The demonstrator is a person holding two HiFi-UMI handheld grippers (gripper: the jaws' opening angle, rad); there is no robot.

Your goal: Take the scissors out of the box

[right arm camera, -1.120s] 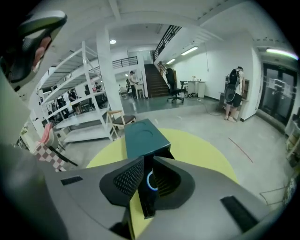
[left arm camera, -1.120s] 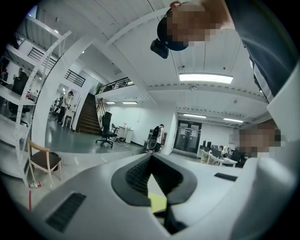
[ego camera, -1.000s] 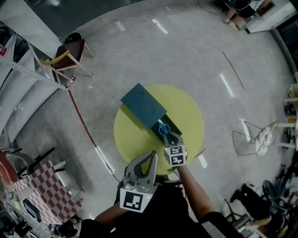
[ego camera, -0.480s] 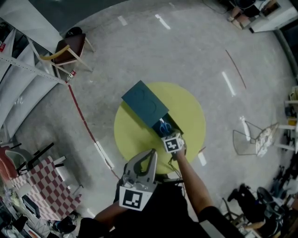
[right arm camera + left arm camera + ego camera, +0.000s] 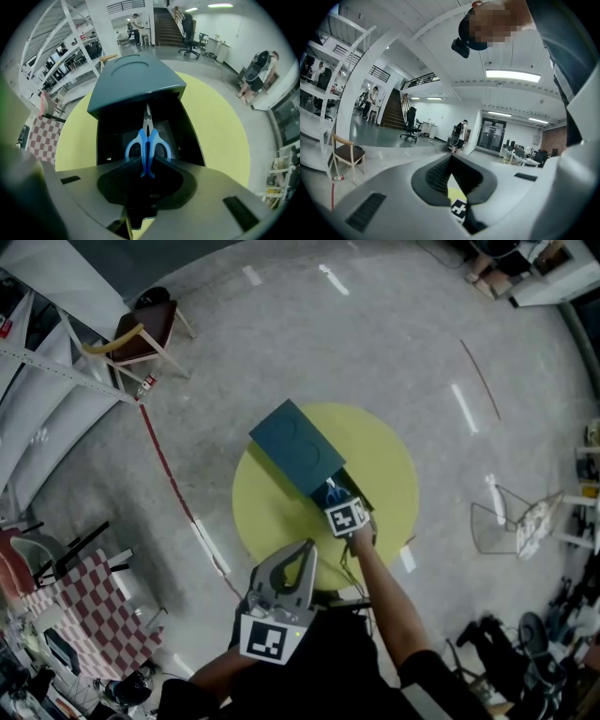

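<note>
A dark teal box (image 5: 295,446) lies on the round yellow table (image 5: 384,465), its near end open. Inside the dark opening lie the scissors (image 5: 159,145), blue handles toward me and blades running back under the lid (image 5: 136,79). My right gripper (image 5: 146,165) reaches into that opening, its jaws closed on the near ends of the blue handles. In the head view the right gripper (image 5: 339,504) sits at the box's open end and hides most of the scissors (image 5: 330,491). The left gripper (image 5: 303,554) is held back near my body, shut and empty, off the table's near edge.
A wooden chair (image 5: 141,338) stands at the far left beside white shelving. A red line (image 5: 164,474) runs across the floor left of the table. A wire frame (image 5: 511,521) is at the right, and a checkered cloth (image 5: 84,615) at the lower left.
My right gripper has moved forward into the box's open end and come onto the scissors' handles. The left gripper has stayed put.
</note>
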